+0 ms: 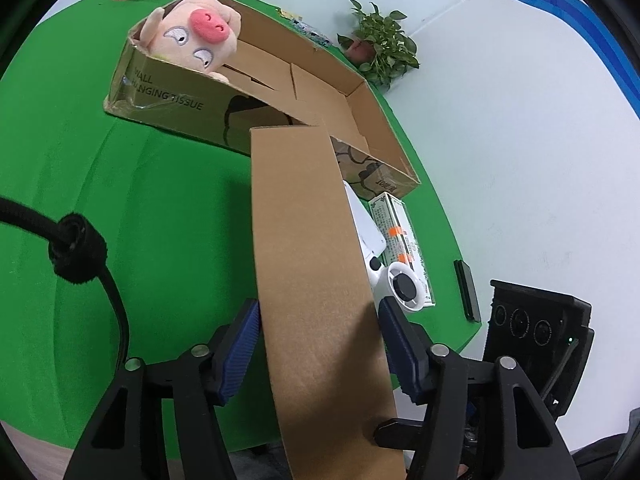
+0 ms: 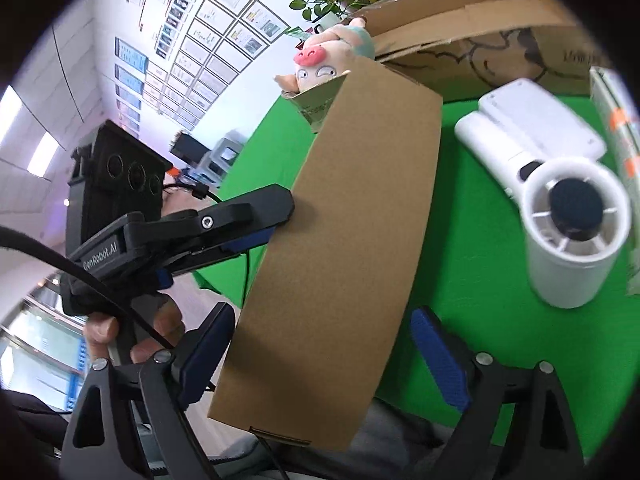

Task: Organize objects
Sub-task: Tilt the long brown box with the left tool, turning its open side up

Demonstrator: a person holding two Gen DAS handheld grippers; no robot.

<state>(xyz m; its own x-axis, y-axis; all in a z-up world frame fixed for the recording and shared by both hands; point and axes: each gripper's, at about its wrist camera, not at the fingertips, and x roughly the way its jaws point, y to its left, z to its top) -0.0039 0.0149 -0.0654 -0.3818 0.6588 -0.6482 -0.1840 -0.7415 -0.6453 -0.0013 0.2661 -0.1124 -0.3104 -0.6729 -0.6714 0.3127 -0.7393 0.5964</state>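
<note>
Left gripper [image 1: 318, 344] nearest: its 2 fingers [image 1: 240, 344] sit on either side of the long cardboard flap [image 1: 312, 260] of the box [image 1: 168, 96]. From the left wrist view both pads look to be touching the flap's edges; the right wrist view shows a left finger against its face. I read that as gripping the flap, though the hold looks light.

Right gripper [image 2: 320, 356]: fingers spread wide, the flap passes between them, left pad near it, right pad [image 2: 440, 360] clearly off. Not holding anything.

Next out on the green tabletop [image 1: 140, 220]: white handheld fan [image 2: 560, 216] and a printed carton [image 1: 400, 232], both just beside the box's near corner, still outside it. Far end of the box: pink plush pig [image 1: 196, 36], already inside.

Judgement: step in hand is getting the flap clear so the box mouth is open.
- Firm up the left hold first, as flat cardboard slips.
- Fold along the crease, don't twist.
- Keep the right free for the fan.
- Watch the box doesn't drag.
</note>
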